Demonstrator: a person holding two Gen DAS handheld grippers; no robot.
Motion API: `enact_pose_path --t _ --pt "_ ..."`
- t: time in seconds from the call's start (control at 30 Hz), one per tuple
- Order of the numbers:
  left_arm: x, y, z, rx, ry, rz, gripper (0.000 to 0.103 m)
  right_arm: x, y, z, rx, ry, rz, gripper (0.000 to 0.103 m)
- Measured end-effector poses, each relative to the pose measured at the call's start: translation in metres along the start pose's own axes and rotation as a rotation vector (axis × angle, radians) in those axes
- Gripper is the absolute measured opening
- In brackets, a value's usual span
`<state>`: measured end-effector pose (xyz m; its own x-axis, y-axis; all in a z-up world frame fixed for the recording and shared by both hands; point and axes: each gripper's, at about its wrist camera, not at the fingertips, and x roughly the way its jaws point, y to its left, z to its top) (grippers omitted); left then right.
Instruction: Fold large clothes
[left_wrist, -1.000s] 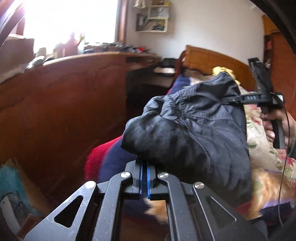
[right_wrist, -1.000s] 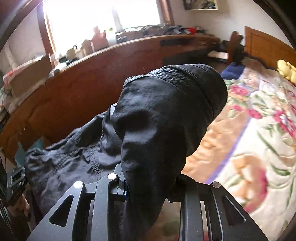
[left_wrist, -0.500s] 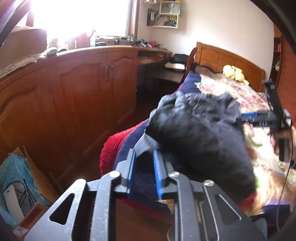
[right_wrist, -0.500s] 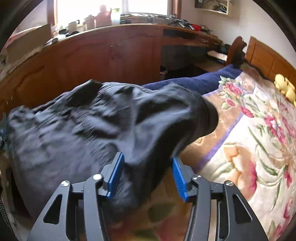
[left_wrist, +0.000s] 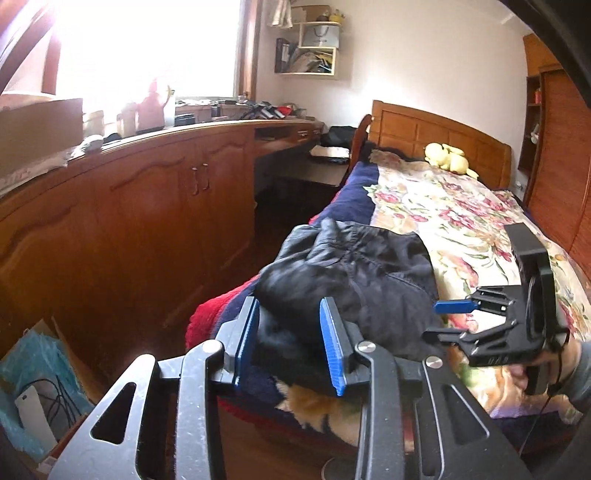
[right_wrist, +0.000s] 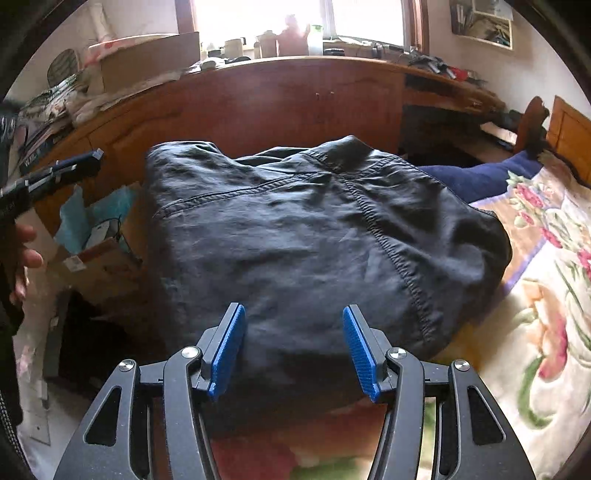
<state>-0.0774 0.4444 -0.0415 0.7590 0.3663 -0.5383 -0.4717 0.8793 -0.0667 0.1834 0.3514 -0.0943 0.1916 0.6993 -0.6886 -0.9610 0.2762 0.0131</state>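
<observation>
A second ago both my claws were clamped on the jacket and held it up in the air. Now it lies down on the bed, at the near corner, folded into a thick bundle, and I have let it go.

My left claw is wide open, with nothing between the blue pads; the edge of the jacket is just in front of them. My right claw is open wide too, and it holds nothing; the jacket lies just beyond its pads. In the left view I see the right claw beside the jacket, with the hand on its handle.

On the floor by the cabinet stands a cardboard box. In it there is a crumpled teal bag, a white flat device and some black cable.

The jacket is black, of a thin woven cloth with many small wrinkles and double stitched seams. The bed cover is soft and has red flowers on a cream ground; under it show a navy blanket and a red one. The cabinet and the headboard are of glossy brown wood. A yellow plush toy lies near the headboard.
</observation>
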Motion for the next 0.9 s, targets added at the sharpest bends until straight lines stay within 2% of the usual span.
enact_pose_path --t 0.2,0.3,0.5,0.7,0.9 --pt "0.021 -0.023 0.015 0.024 0.009 -0.058 0.035 0.010 -0.009 -0.013 0.061 0.013 0.060 0.057" --pt "0.041 -0.028 0.018 0.021 0.038 -0.072 0.035 0.009 -0.003 -0.012 0.038 0.002 0.047 0.057" --pt "0.093 -0.018 -0.004 0.004 0.181 -0.003 0.035 0.001 -0.010 -0.011 0.030 0.016 0.042 0.057" --pt "0.110 -0.005 -0.024 -0.012 0.224 0.040 0.035 -0.007 -0.007 -0.014 0.027 0.007 0.041 0.057" --pt "0.100 -0.007 -0.028 0.004 0.220 0.063 0.035 -0.008 -0.009 -0.016 0.055 0.008 0.051 0.057"
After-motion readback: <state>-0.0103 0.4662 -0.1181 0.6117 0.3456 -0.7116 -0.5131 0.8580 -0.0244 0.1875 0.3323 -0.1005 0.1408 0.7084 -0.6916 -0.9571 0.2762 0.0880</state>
